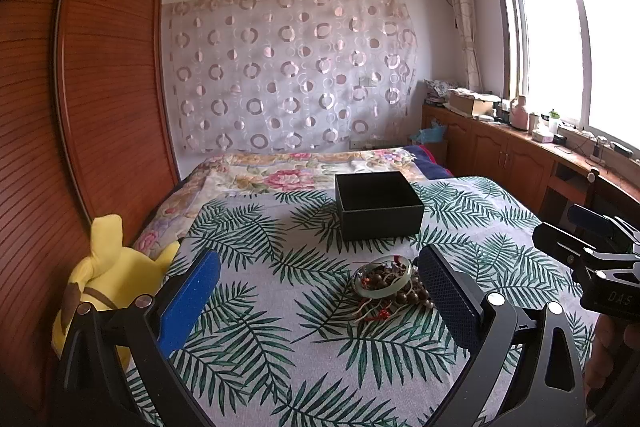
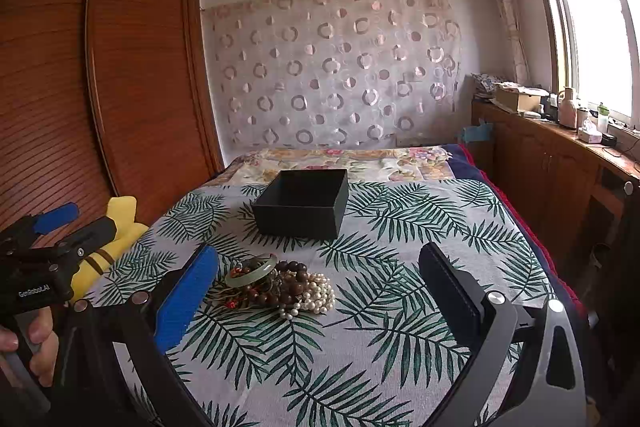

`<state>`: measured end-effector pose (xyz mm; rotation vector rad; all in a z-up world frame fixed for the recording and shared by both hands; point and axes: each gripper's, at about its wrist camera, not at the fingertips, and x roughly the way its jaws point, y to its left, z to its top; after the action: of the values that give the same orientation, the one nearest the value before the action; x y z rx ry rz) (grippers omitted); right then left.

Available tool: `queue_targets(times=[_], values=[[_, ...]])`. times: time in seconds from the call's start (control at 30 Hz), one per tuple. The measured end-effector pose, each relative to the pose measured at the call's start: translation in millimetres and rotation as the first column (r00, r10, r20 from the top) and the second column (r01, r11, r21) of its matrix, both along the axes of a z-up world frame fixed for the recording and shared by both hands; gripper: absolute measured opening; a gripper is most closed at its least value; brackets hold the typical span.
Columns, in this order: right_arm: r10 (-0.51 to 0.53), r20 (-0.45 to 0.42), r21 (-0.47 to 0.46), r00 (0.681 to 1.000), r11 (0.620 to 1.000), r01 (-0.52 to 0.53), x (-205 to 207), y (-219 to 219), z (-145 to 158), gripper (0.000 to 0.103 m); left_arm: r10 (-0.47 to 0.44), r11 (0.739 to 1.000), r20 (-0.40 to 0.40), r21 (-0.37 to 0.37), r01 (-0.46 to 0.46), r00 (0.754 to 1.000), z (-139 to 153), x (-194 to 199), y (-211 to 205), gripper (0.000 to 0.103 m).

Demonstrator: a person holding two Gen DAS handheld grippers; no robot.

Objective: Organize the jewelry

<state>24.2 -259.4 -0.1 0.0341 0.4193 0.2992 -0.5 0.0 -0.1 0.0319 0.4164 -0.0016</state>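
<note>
both my grippers hang spread and empty; the jewelry heap (image 2: 280,285) lies at 11 o'clock off my right gripper (image 2: 320,291), nearer it, black box (image 2: 300,203) beyond.

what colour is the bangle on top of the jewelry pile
Pale jade green; the bangle shows best in the right wrist view.

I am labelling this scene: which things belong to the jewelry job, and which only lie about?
Belong: jewelry pile with green bangle, brown bead strings, pearl strand; open black box.
Only lying about: yellow plush toy, floral quilt, windowsill clutter.
</note>
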Motion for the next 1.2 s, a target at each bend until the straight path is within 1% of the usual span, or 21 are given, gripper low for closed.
queue_targets(times=[0.4, 0.43, 1.13, 1.2], values=[[0.002, 0.000, 0.001, 1.000, 1.000, -0.002, 0.1, 0.7, -0.7, 0.101, 0.003, 1.000, -0.002, -0.003, -0.003, 1.000, 0.4, 1.5, 5.3, 0.096], [0.002, 0.001, 0.001, 1.000, 1.000, -0.002, 0.2, 0.6, -0.7, 0.101, -0.001, 1.000, 0.000, 0.004, 0.001, 1.000, 0.2, -0.2, -0.8, 0.096], [0.004, 0.001, 0.003, 1.000, 1.000, -0.004, -0.3, -2.6, -2.9, 0.101, -0.001, 1.000, 0.000, 0.007, 0.001, 1.000, 0.2, -0.3, -1.1, 0.096], [0.005, 0.000, 0.004, 1.000, 1.000, -0.005, 0.3, 4.3, -1.8, 0.101, -0.001, 1.000, -0.001, 0.005, 0.001, 1.000, 0.2, -0.3, -0.7, 0.096]])
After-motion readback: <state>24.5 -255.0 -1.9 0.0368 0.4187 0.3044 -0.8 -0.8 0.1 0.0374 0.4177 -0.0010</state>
